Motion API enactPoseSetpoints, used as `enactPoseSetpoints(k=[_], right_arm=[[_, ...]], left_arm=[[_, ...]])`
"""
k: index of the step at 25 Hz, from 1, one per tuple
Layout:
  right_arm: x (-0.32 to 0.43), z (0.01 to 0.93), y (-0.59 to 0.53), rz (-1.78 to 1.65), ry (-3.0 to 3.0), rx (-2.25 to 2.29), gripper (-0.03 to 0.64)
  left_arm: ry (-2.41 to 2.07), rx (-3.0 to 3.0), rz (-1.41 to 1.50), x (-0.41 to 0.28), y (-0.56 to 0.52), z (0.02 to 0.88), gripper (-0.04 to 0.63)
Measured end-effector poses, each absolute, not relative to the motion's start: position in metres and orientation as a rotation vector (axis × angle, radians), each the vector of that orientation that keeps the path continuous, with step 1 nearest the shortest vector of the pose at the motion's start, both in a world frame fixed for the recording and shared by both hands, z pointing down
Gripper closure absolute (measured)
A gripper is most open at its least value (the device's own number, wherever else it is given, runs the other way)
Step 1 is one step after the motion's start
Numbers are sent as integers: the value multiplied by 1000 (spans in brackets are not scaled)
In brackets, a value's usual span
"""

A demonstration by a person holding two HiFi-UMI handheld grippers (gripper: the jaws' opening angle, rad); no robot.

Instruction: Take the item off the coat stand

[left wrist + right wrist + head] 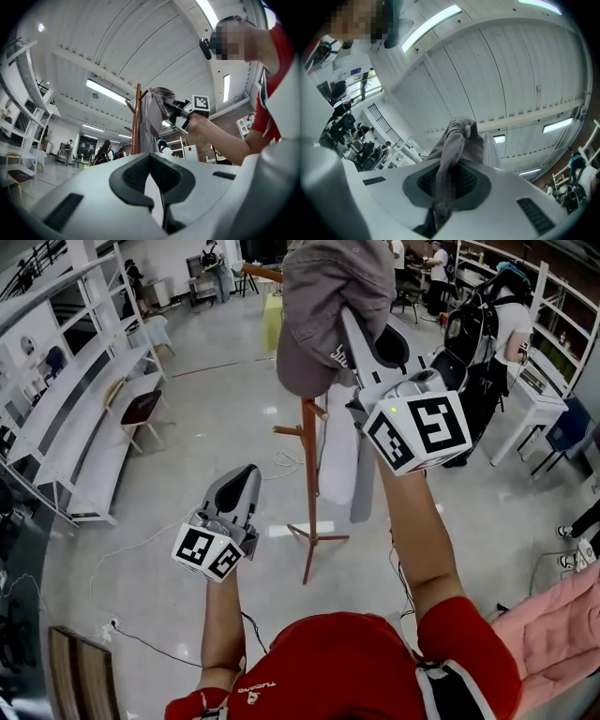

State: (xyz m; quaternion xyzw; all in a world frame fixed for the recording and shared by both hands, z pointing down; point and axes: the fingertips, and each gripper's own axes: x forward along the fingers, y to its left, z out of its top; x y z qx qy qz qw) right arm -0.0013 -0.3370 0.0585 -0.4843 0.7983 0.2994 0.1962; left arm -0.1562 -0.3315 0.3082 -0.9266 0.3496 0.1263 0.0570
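The right claw (354,334) is reaching up to the top of the coat stand (310,484), and its jaws are pinching closed on the grey cap (328,296). In the right gripper view the claw (446,176) is squeezing a fold of the cap (457,140) between its dark pads, with the rest of the fabric bunching up above the jaw tips. The cap is sitting at the head of the stand, covering the pole's top in the head view. In the left gripper view the cap (159,101) is hanging just beside the upper pegs of the stand (136,122), on the side facing the right claw. Whether it is resting on a peg cannot be told.

A white garment (339,456) is draping down alongside the stand's pole, below the cap and touching the pole's upper half.

The left claw (242,479) is hovering lower than the cap, off to the left of the stand's pole and well apart from it. Its jaws are pressing together with nothing between them, as the left gripper view is showing (151,159).

The stand is resting on a pale floor (206,427). White shelves (84,409) are running along the wall far to the left of the stand.
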Motion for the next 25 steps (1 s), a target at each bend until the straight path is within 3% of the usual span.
enactPoseSetpoints(k=[14,25], right_arm=[[25,230,-275,659,2530,-1167,580],[30,275,-242,660,2577,-1101,580]], left_arm=[[995,-2804,464,-150,-324,281,586],[973,-2847,469,-140,-319,290,586]])
